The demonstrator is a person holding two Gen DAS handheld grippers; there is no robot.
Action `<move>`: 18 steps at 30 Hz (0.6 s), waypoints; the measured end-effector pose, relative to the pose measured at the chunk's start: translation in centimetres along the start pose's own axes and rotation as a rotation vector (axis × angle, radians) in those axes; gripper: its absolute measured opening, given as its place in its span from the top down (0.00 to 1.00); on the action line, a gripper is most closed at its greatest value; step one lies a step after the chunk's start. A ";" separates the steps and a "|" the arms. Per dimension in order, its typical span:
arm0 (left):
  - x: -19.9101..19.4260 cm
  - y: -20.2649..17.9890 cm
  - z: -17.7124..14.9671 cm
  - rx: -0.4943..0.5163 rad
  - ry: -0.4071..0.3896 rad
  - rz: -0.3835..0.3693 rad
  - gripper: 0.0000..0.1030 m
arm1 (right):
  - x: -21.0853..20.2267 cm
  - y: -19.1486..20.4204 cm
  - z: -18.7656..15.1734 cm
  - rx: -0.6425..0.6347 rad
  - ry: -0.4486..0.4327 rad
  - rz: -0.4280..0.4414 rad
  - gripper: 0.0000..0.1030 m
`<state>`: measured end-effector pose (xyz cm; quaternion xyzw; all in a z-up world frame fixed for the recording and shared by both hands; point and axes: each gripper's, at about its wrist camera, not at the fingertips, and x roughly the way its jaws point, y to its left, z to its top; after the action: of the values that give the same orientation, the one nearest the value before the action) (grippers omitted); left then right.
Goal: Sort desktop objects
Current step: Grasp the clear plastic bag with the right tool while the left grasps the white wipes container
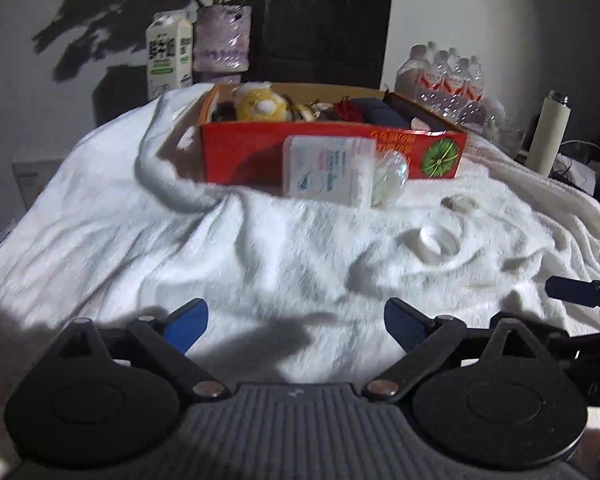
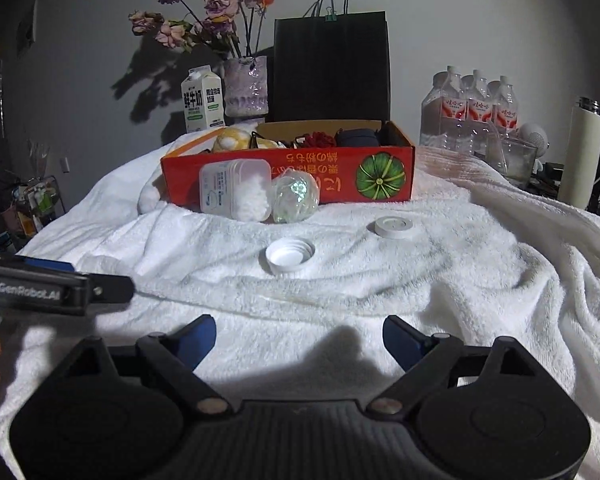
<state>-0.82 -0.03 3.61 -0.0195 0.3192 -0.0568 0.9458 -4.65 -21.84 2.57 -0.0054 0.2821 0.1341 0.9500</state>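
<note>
1. On the white towel (image 1: 260, 248), as seen from the left wrist view, four loose things are left outside the red box (image 1: 240, 152): a cotton swab case (image 1: 324, 168) and a clear ball (image 1: 392, 172) just before the box wall, a white bottle cap (image 1: 436, 242) nearer, and a small round disc (image 1: 460, 202) beyond it.
2. The left gripper (image 1: 296, 324) is spread wide and nothing is held between its fingers. This view is blurred, so small details cannot be told.
3. From the right wrist view, the right gripper (image 2: 300, 338) is also spread wide and empty, and it is pointed toward the cap (image 2: 290, 255).
4. The step in hand is judged to be an approach, with no object taken yet.
5. For the next move, one gripper should be lowered around the cap, closed on its rim, and the cap carried into the box (image 2: 384, 184).
</note>
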 end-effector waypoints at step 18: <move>12.2 -1.1 8.1 0.123 -0.084 -0.119 0.16 | 14.8 -6.2 11.4 0.329 0.045 0.244 0.32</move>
<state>13.64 -2.54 2.76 0.0175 0.2733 -0.1314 0.9527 14.95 -23.15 3.79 0.1812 0.3199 0.2000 0.9082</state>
